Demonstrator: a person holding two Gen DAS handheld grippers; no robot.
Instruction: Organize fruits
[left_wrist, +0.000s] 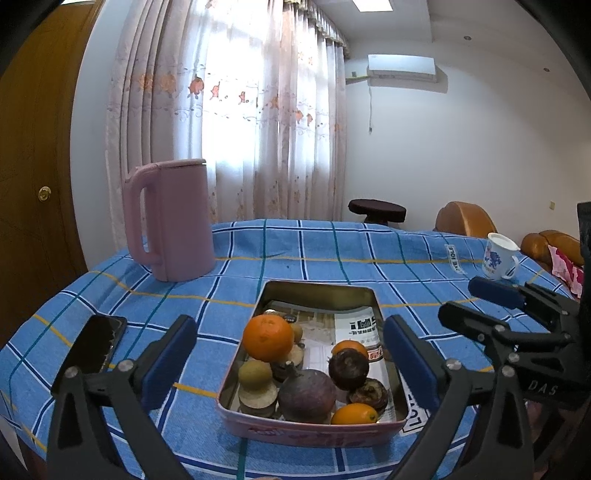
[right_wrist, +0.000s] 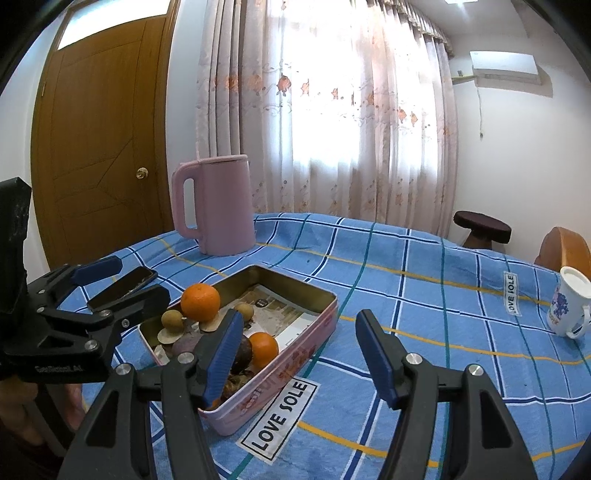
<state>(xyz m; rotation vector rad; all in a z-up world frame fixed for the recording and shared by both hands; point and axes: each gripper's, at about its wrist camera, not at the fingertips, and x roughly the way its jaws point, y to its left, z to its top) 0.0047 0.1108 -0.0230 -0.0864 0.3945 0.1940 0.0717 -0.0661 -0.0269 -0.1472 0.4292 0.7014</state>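
A pink rectangular tin (left_wrist: 317, 291) (right_wrist: 317, 328) sits on the blue checked tablecloth with fruit piled in its near end. A large orange (left_wrist: 268, 337) (right_wrist: 200, 301) rests on top. Around it lie a purple round fruit (left_wrist: 307, 396), dark passion fruits (left_wrist: 348, 369), small orange kumquats (left_wrist: 354, 414) (right_wrist: 263, 350) and tan longans (left_wrist: 255, 374) (right_wrist: 172, 320). My left gripper (left_wrist: 290, 365) is open and empty, its pads either side of the tin's near end. My right gripper (right_wrist: 301, 354) is open and empty over the cloth by the tin's right side; it also shows in the left wrist view (left_wrist: 469, 299).
A pink kettle (left_wrist: 171, 221) (right_wrist: 221, 206) stands behind the tin at the back left. A black phone (left_wrist: 92, 347) (right_wrist: 123, 286) lies left of the tin. A white floral mug (left_wrist: 498, 256) (right_wrist: 569, 306) stands at the right. Printed paper lines the tin's floor.
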